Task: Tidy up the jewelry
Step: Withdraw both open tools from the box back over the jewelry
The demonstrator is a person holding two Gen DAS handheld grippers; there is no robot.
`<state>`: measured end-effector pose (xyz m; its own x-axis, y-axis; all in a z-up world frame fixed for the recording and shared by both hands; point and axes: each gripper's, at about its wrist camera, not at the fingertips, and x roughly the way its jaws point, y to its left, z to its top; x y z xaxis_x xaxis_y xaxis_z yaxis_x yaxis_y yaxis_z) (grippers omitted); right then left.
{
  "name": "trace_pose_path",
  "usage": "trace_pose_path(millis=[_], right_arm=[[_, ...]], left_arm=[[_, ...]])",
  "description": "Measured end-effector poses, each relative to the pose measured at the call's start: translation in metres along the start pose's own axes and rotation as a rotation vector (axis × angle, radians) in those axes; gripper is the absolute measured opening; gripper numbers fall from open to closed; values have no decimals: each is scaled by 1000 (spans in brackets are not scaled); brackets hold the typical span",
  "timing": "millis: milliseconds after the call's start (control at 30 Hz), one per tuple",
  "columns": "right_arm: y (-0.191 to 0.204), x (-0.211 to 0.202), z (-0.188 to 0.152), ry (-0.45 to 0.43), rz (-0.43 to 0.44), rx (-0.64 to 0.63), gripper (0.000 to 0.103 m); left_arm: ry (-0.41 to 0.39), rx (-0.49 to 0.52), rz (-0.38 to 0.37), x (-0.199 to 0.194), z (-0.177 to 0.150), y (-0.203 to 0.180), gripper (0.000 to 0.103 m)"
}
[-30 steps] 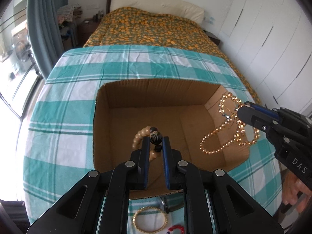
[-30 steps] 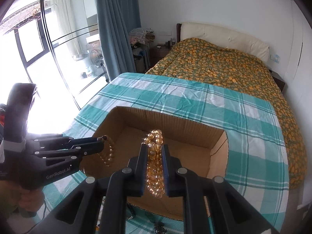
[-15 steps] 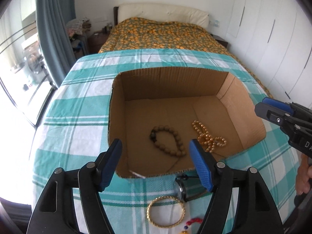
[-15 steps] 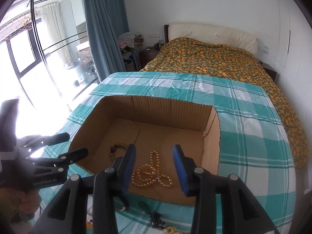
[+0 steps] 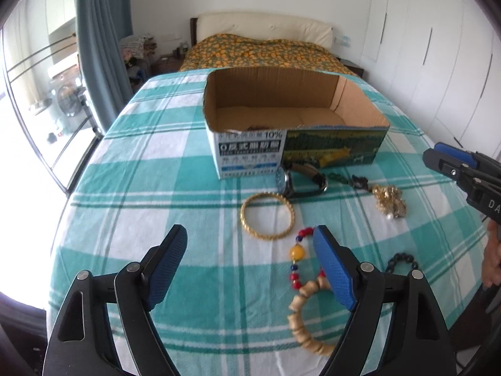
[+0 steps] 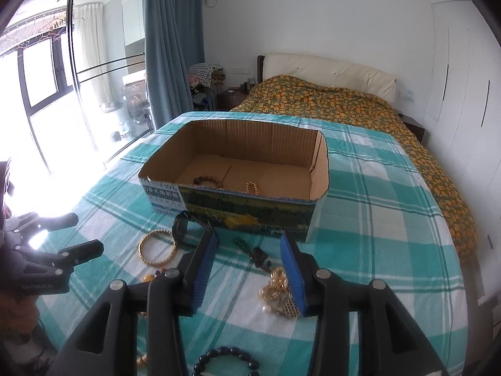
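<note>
An open cardboard box (image 5: 360,111) (image 6: 322,169) stands on the checked cloth. Inside it lie a brown bead bracelet (image 6: 208,181) and a golden bead necklace (image 6: 252,187). In front of the box lie a gold bangle (image 5: 267,215) (image 6: 156,247), a wristwatch (image 5: 300,181) (image 6: 181,224), a dark green chain (image 5: 347,180) (image 6: 255,252), a gold chain heap (image 5: 389,202) (image 6: 278,291), a coloured bead string (image 5: 297,255), a wooden bead bracelet (image 5: 305,316) and a black bead bracelet (image 5: 402,260) (image 6: 225,360). My left gripper (image 5: 249,266) is open and empty, low over the cloth. My right gripper (image 6: 247,269) is open and empty above the gold heap.
The table with the teal checked cloth (image 5: 150,169) drops off at the left. A bed with an orange patterned cover (image 6: 328,100) stands behind it. A curtain (image 6: 170,47) and glass doors are on the left, white wardrobes (image 5: 438,62) on the right.
Both grippers opened over the box and dropped the brown bracelet and the golden necklace into it. Both have since pulled back and lower, to the jewelry in front of the box.
</note>
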<state>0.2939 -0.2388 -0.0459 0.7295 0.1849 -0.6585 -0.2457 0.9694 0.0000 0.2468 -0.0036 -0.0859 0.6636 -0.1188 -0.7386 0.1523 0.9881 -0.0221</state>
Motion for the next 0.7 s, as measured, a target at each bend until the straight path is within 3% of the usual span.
trace_pose_path(millis=[100, 267, 700], right_arm=[[3, -12, -19, -6, -22, -5, 47], [3, -24, -53, 5, -53, 10, 47], [-23, -49, -128, 38, -140, 94, 47]], left_arm=[[11, -12, 37, -3, -23, 5, 84], [24, -51, 38, -11, -53, 12, 84], [34, -83, 37, -18, -88, 21, 84]])
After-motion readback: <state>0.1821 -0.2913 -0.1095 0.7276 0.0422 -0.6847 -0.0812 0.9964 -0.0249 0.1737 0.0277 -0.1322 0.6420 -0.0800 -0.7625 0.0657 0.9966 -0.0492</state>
